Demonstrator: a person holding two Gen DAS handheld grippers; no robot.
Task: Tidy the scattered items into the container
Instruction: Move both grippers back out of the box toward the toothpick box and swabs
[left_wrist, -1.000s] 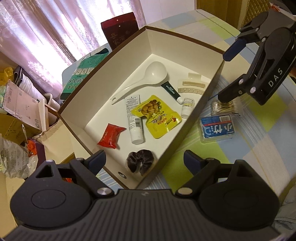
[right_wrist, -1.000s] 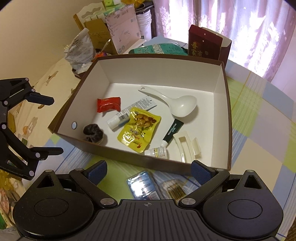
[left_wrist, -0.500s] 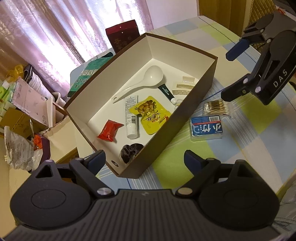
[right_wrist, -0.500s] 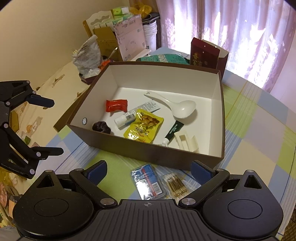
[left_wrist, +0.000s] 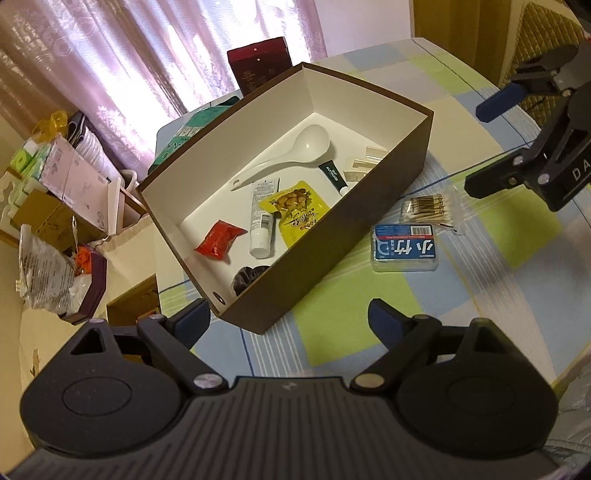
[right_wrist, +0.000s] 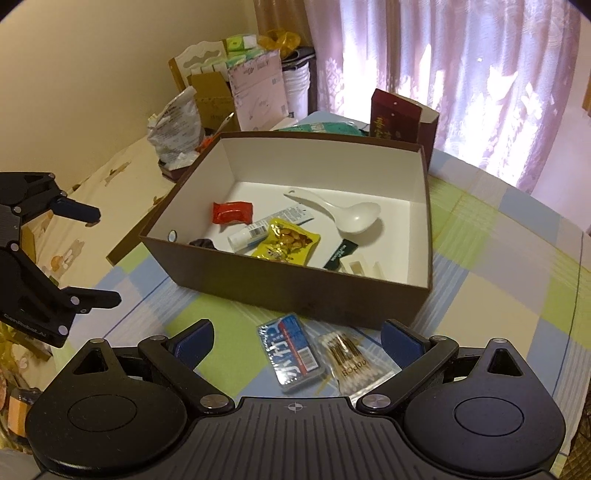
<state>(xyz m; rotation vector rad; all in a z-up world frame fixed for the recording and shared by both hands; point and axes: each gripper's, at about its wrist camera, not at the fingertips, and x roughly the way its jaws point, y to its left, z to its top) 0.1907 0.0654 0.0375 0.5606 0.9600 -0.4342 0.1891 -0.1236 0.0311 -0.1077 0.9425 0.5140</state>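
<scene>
Two items (right_wrist: 291, 352) out (box (right_wrist: 295, 291) holds eight)

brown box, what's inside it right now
Inside the brown box: white spoon, red packet, white tube, yellow snack pouch, dark tube, cream hair clip. The near wall half hides a dark scrunchie.

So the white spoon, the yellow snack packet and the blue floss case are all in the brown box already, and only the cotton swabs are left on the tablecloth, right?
Not quite. The blue floss case still lies outside the brown box, on the tablecloth beside the cotton swabs, as the right wrist view shows. The white spoon and yellow snack packet are inside.
</scene>
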